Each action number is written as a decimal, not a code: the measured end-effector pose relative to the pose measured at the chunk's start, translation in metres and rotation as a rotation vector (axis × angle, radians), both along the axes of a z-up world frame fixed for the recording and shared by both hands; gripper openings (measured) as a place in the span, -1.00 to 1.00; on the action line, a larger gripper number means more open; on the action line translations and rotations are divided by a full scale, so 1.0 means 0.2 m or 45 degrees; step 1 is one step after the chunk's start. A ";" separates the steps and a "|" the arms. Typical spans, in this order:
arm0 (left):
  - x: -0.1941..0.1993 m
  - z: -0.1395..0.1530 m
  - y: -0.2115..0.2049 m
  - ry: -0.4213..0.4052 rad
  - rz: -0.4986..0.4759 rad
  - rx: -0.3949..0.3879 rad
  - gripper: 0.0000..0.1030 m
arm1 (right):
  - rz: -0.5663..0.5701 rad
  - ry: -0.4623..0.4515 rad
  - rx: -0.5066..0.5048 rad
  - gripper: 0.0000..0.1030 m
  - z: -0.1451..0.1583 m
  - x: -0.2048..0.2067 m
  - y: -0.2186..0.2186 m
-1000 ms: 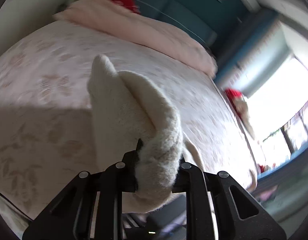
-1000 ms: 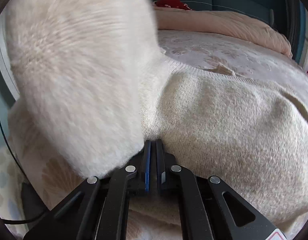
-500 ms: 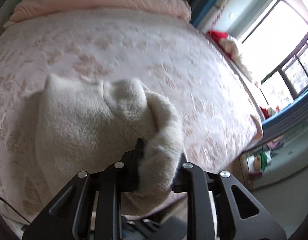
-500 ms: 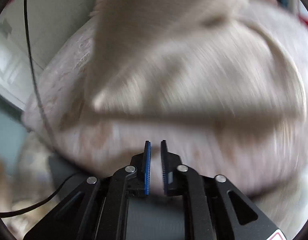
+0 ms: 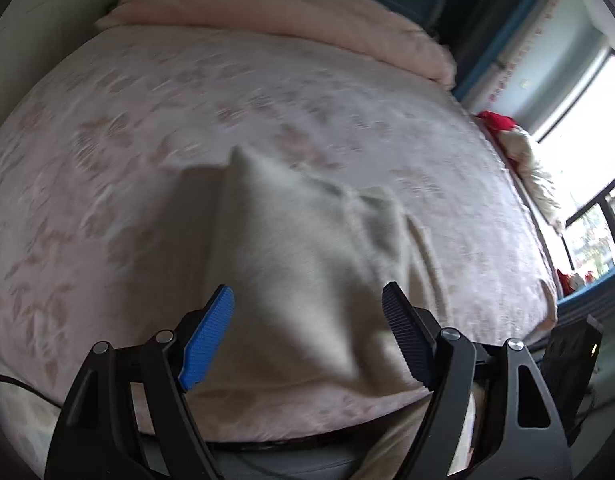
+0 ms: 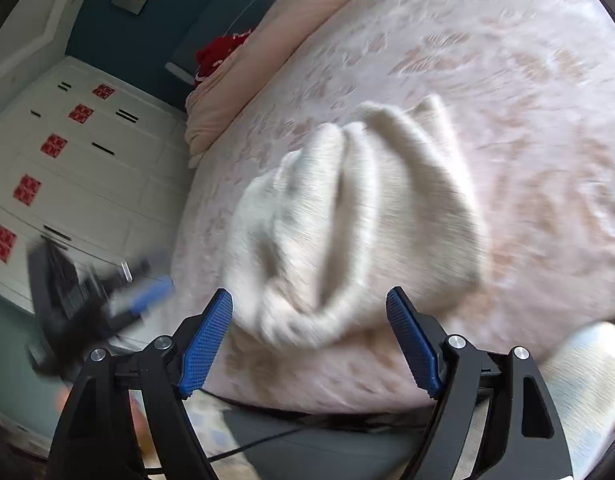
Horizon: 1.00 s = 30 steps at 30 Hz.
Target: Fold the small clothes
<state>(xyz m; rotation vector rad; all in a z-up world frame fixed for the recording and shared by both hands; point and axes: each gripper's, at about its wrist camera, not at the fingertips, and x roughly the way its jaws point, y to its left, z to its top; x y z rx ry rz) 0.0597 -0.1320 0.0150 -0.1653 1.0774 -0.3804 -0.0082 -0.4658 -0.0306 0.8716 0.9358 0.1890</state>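
Observation:
A cream knitted garment (image 5: 307, 264) lies folded on the pink floral bed (image 5: 187, 92), near its front edge. It also shows in the right wrist view (image 6: 347, 216), bunched in thick folds. My left gripper (image 5: 307, 332) is open and empty, just short of the garment. My right gripper (image 6: 309, 340) is open and empty, close above the garment's near edge. The left gripper shows blurred at the left of the right wrist view (image 6: 107, 296).
A folded pink duvet (image 5: 307, 12) lies along the bed's far side with a red item (image 6: 219, 52) by it. White cabinets (image 6: 67, 152) stand left of the bed. A window (image 5: 587, 168) is at the right. A cable (image 6: 267, 440) runs below the bed edge.
Both grippers have opened and let go of the garment, which now lies on the bed. Both have drawn back from it.

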 end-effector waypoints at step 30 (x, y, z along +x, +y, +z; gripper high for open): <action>-0.06 -0.39 -0.08 0.125 -0.130 0.076 0.61 | -0.011 0.009 -0.268 0.10 -0.07 0.05 -0.14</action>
